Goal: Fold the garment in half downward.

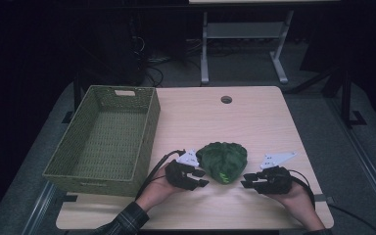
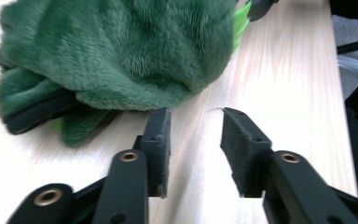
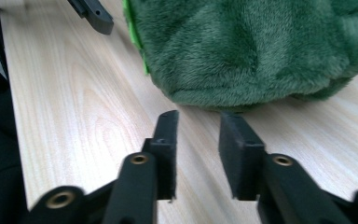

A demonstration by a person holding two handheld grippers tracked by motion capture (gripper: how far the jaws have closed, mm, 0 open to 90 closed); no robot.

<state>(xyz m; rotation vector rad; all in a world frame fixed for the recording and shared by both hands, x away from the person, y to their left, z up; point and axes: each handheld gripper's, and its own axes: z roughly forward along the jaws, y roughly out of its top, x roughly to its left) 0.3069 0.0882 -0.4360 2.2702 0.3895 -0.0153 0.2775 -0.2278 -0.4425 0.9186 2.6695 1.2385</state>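
Two claws, left claw [image 1: 201, 177] and right claw [image 1: 247, 181], gape empty beside the plush green cloth [image 1: 222, 161] (crumpled, fuzzy)

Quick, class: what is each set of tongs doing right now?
Left tongs: open, empty, beside the green plush bundle.
Right tongs: open, empty, beside it too.

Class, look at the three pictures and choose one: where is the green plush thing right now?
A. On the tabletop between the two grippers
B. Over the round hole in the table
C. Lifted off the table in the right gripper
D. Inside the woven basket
A. The green plush thing lies on the table, with the left gripper and right gripper either side, jaws apart with bare table between them.
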